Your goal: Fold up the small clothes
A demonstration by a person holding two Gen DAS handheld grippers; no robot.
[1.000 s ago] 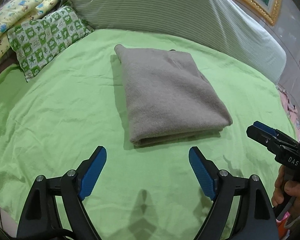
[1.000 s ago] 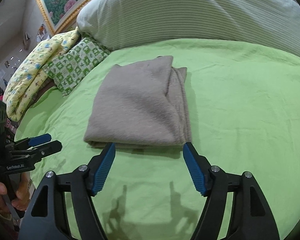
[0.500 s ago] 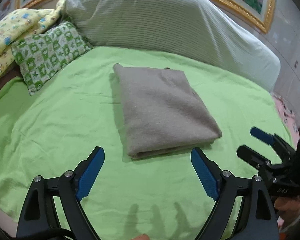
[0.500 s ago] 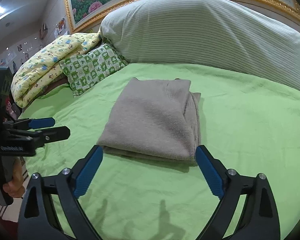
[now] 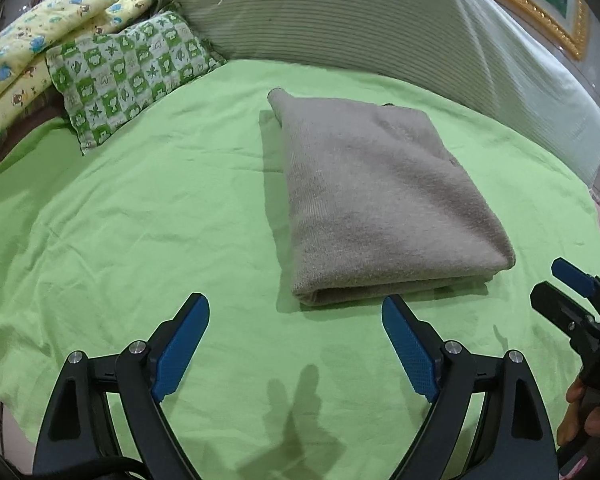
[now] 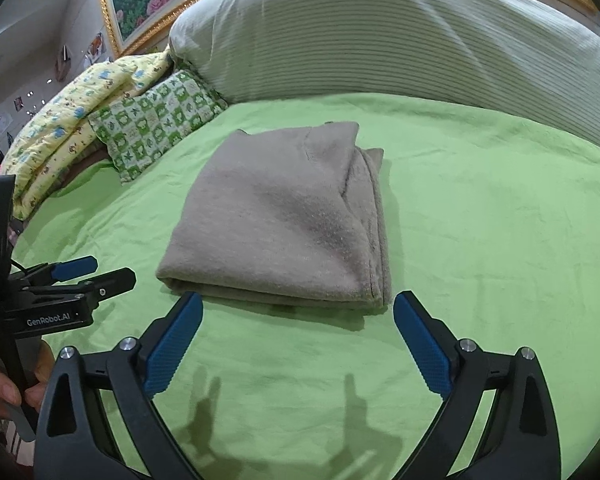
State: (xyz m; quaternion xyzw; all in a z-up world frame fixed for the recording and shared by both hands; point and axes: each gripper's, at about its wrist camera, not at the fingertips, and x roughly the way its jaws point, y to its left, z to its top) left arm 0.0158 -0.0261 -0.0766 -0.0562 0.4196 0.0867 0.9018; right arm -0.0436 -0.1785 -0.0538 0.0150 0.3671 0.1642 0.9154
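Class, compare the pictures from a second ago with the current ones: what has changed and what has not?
Both grippers, left and right, drew slightly back from the folded grey garment; nothing was grasped or released. Both stayed open and empty, and the garment stayed folded on the green sheet.

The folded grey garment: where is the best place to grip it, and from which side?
Probably the near rolled fold of the folded grey garment, approached low from the front. That edge is thick and faces the open right gripper; the loose layered edges lie on its right side.
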